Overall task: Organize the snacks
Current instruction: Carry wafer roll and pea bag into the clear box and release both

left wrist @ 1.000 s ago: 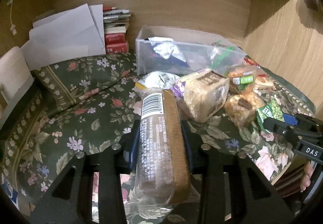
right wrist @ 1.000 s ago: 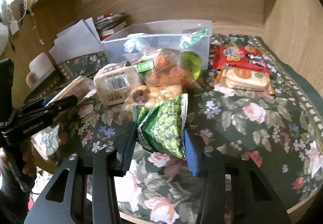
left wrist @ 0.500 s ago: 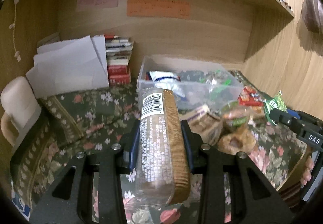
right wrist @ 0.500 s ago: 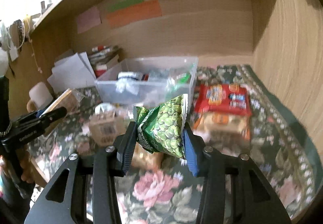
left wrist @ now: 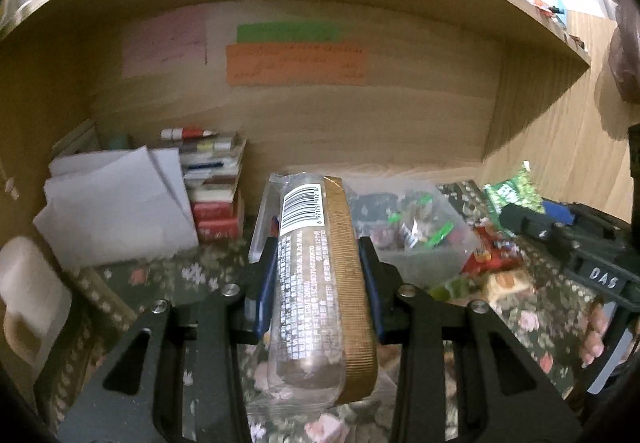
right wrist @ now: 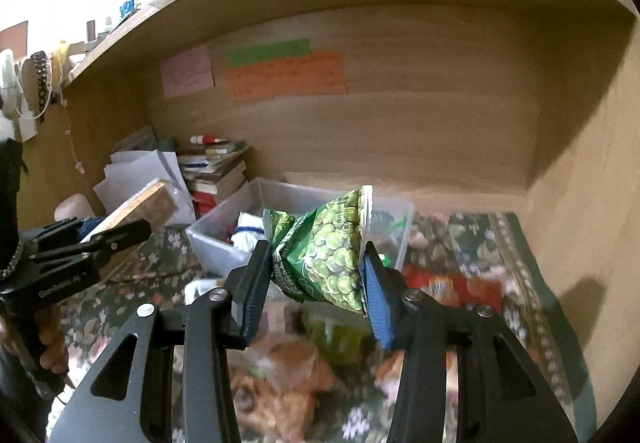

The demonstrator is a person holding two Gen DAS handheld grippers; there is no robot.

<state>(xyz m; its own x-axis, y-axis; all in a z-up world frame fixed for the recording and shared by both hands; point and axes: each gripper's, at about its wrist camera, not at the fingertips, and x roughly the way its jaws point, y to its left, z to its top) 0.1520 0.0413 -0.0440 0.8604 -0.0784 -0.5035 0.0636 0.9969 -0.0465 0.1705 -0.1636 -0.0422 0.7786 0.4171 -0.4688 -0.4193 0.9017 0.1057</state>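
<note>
My left gripper (left wrist: 318,275) is clamped on a long clear-wrapped biscuit pack (left wrist: 316,283) (barcode end pointing away from me), held in the air in front of the clear plastic bin (left wrist: 440,255). My right gripper (right wrist: 316,275) pinches a green pea snack bag (right wrist: 326,255), raised before the same bin (right wrist: 216,239). Loose snacks (right wrist: 280,375) lie blurred on the floral cloth (right wrist: 480,239) below.

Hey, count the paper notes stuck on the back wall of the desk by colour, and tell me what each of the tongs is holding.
Pink note: 1
Green note: 1
Orange note: 1
Total notes: 3
Left tongs: 1 biscuit pack
Right tongs: 1 green pea bag
Total held: 2
</note>
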